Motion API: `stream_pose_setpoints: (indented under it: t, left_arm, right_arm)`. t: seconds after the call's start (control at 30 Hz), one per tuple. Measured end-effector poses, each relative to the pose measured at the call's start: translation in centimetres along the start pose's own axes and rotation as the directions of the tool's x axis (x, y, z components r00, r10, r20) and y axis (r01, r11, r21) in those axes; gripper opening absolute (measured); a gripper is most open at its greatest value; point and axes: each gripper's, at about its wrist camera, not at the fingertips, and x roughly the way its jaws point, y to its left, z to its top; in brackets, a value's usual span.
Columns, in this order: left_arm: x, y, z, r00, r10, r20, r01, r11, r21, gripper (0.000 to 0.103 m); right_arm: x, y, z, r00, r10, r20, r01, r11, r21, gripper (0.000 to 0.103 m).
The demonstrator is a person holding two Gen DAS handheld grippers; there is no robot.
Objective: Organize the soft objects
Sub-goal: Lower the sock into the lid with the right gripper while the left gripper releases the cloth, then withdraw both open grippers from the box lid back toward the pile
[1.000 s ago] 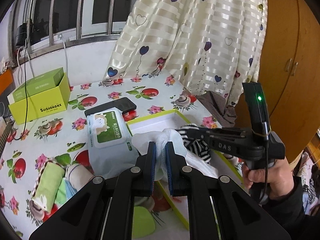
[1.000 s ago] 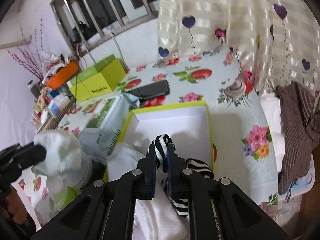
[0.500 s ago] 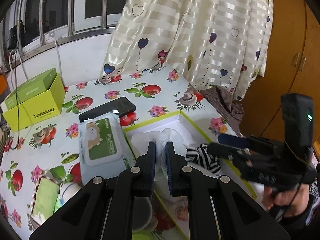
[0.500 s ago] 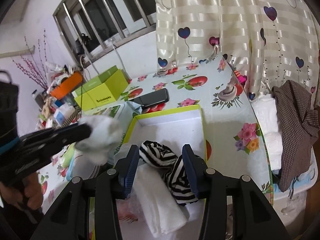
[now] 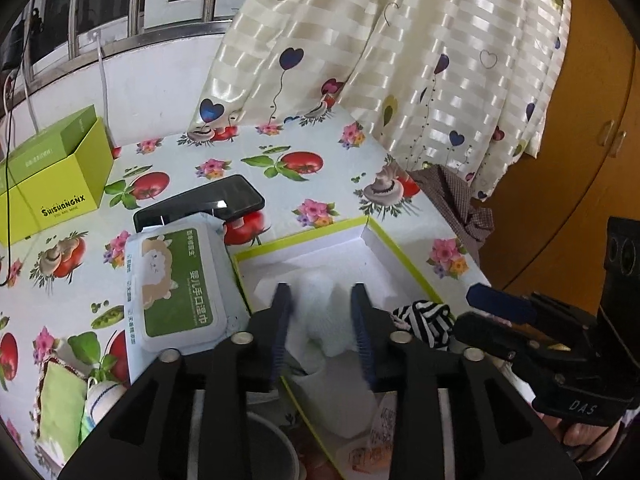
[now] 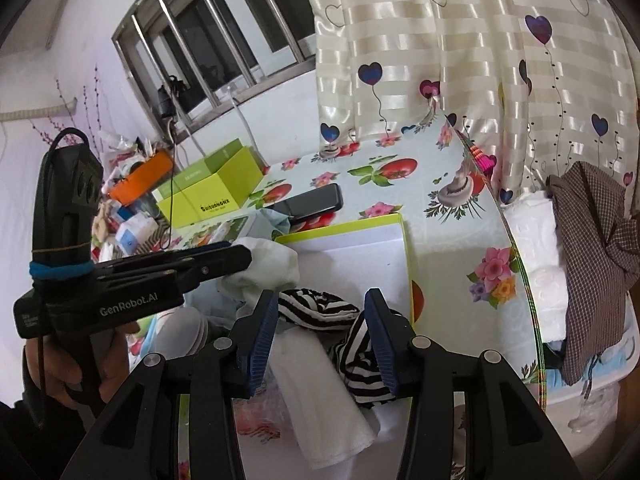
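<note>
Left gripper point(image 5: 322, 322): its two black fingers with blue pads stand apart, and a white fluffy soft sock point(image 5: 326, 312) sits between them. I cannot tell whether the pads touch it.
Right gripper point(image 6: 322, 334): its blue-padded fingers are spread wide and grip nothing. It hangs above the striped cloth.
White sock: it is over the shallow white box with a lime-green rim point(image 5: 404, 258), near the box's left wall. In the right wrist view the sock point(image 6: 266, 266) shows at the tip of the left gripper.
Black-and-white striped soft cloth point(image 6: 352, 340): it lies crumpled in the near part of the box point(image 6: 406, 248), partly on a folded white towel point(image 6: 316, 392).
Table: a tabletop with a printed cover of tomatoes, flowers and mushrooms point(image 5: 320, 168).
Wet wipes: a green-and-white pack of wet wipes with a sheep picture point(image 5: 174, 284) lies just beside the box, on its left.
Phone: a black smartphone point(image 5: 200, 206) lies behind the pack.
Carton: a lime-green cardboard carton point(image 5: 48, 176) stands at the far left.
Curtain: a cream striped curtain with hearts point(image 5: 400, 60) hangs behind the table.
</note>
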Motion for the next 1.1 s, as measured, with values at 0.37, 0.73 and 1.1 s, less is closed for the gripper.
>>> stream_pose_setpoints:
  t: [0.37,0.73,1.1]
  left_arm:
    - [-3.0,0.1,-0.7,0.999,-0.028,0.031,0.028,1.0,0.005,0.039]
    - [-8.1,-0.3,-3.8,0.996,-0.046,0.071,0.045,0.999,0.023,0.039]
    - [-11.8,1.9,-7.1,0.995,-0.037,0.094,0.04,0.999,-0.029,0.039]
  right_arm:
    - [-1.0,1.7,-0.5,1.0,-0.028,0.005,0.028,0.999,-0.033,0.045]
    - [-2.9,6.1,-2.2,0.998,-0.06,-0.004,0.059,0.994,-0.093,0.056]
    - [-4.0,11.5,-3.5,0.997,-0.073,-0.018,0.068,0.98,-0.188,0.058]
